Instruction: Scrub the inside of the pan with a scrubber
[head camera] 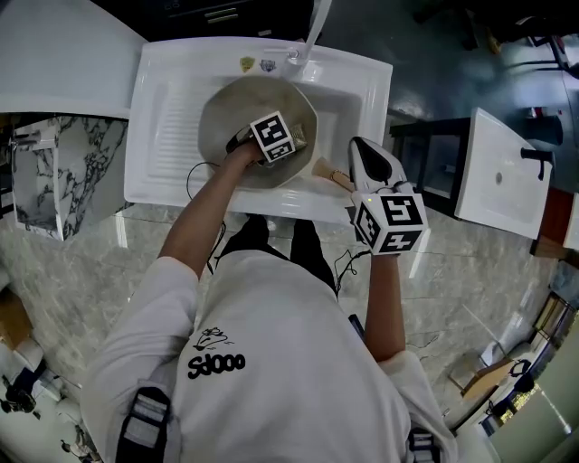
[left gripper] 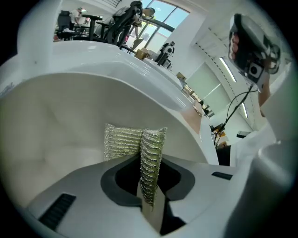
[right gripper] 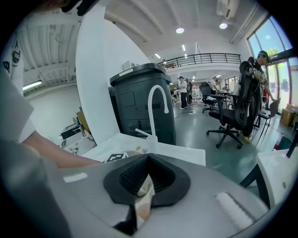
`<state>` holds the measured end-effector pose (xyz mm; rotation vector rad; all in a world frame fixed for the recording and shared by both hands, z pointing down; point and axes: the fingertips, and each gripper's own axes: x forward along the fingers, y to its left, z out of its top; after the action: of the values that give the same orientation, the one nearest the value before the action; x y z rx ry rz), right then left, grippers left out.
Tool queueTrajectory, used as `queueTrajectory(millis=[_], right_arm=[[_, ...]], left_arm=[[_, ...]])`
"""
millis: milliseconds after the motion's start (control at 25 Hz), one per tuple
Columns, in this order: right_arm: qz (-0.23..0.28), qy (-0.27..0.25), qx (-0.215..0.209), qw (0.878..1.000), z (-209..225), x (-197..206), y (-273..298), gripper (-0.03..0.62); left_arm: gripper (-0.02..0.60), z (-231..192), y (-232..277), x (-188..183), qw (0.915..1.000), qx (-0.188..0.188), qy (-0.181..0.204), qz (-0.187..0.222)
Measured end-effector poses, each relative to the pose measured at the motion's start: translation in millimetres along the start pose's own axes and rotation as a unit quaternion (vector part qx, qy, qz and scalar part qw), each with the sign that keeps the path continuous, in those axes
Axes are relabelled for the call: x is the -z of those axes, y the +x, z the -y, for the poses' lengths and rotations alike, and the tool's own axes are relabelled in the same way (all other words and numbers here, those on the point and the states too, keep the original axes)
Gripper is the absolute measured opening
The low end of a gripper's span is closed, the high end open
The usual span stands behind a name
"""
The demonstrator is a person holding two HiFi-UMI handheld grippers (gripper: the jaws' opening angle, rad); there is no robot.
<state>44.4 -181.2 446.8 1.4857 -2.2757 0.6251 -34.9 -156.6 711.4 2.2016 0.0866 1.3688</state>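
A round beige pan (head camera: 226,108) lies in the white sink (head camera: 357,81), its wooden handle (head camera: 329,173) pointing to the front right. My left gripper (head camera: 300,137) is down inside the pan, shut on a metallic mesh scrubber (left gripper: 123,142) that is pressed against the pan's pale inner wall (left gripper: 56,125). The scrubber sticks out in front of the left gripper (left gripper: 148,163) as a folded wad. My right gripper (head camera: 363,146) hovers over the sink's front right rim, beside the handle's end, its jaws together with nothing gripped. In the right gripper view the right gripper (right gripper: 141,185) shows only a thin slit.
A white faucet (head camera: 316,27) rises at the back of the sink, with a ribbed drainboard (head camera: 167,108) to the left. A second white basin (head camera: 500,165) stands at the right. A dark bin (right gripper: 139,97) sits behind the faucet (right gripper: 158,104). Marble flooring surrounds the sink.
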Motion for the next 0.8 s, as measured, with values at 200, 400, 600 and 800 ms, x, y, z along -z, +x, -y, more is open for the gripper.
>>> queueTrajectory(millis=[200, 400, 600, 800], right_arm=[[-0.002, 0.004, 0.007, 1.0, 5.0, 1.2, -2.0, 0.011], [-0.003, 0.004, 0.007, 1.0, 9.7, 2.5, -2.1, 0.011], [-0.003, 0.004, 0.006, 1.0, 14.0, 1.8, -0.3, 0.011], [-0.007, 0.001, -0.005, 1.0, 13.4, 1.0, 6.3, 0.009]], left_arm=[[0.066, -20.6, -6.2, -4.7, 0.9981, -0.019, -0.055, 0.02], [0.066, -53.5, -26.2, -3.5, 0.9907, -0.056, -0.114, 0.049], [0.066, -90.7, -51.8, 9.1, 0.9803, -0.111, -0.15, 0.063], [0.066, -114.2, -68.9, 24.3, 0.9717, -0.16, -0.164, 0.06]])
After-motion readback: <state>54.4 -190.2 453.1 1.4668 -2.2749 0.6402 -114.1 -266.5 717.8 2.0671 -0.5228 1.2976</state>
